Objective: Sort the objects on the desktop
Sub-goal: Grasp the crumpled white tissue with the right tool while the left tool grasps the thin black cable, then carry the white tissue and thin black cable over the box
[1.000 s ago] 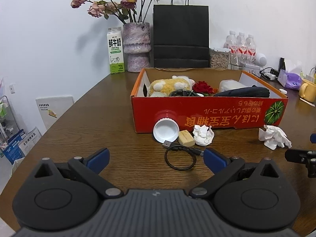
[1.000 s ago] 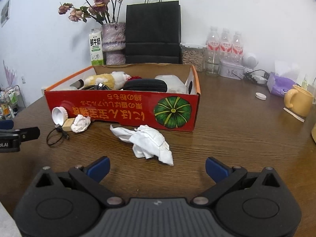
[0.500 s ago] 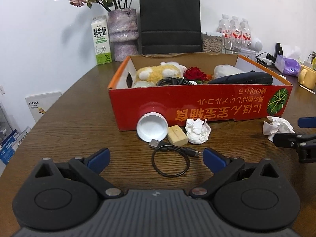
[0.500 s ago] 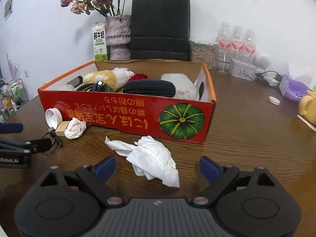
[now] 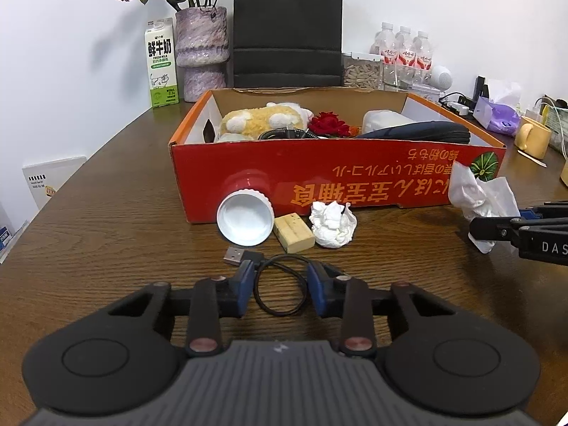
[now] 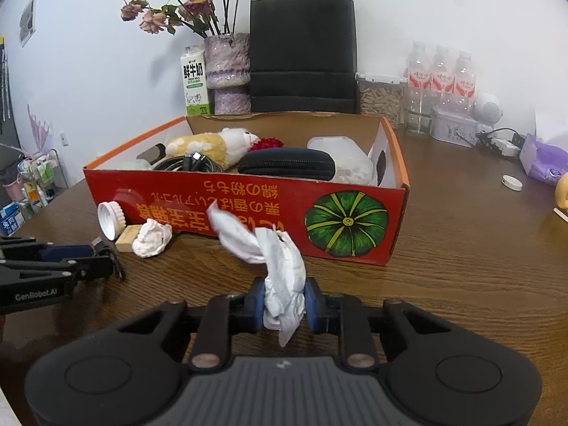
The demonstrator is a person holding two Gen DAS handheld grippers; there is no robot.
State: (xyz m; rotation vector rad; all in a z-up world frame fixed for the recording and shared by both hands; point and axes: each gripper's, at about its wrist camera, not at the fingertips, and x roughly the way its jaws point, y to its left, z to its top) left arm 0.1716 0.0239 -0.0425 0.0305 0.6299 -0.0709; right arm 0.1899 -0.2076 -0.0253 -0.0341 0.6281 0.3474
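Observation:
A black USB cable (image 5: 248,257) lies coiled on the wooden table in front of the red cardboard box (image 5: 355,177). My left gripper (image 5: 280,284) straddles its loop; the jaws are closing and both pads touch the loop's sides. A white crumpled tissue (image 6: 280,262) is pinched between the closing jaws of my right gripper (image 6: 284,298), and its free end stands up against the box front. Against the box lie a white cap (image 5: 245,218), a tan block (image 5: 294,233) and a crumpled paper ball (image 5: 332,225). The box holds a plush toy, a red flower, a dark case and cables.
Behind the box stand a milk carton (image 5: 161,67), a vase of dried roses (image 5: 202,53), a black paper bag (image 5: 287,28) and water bottles (image 5: 404,49). A yellow mug (image 5: 532,136) and a purple tissue pack (image 5: 497,117) sit at the right. The table edge drops off at the left.
Both grippers came forward and down a little, and their jaws went from wide apart to nearly together. The left now grips the cable loop; the right bunches the tissue, raising its end.

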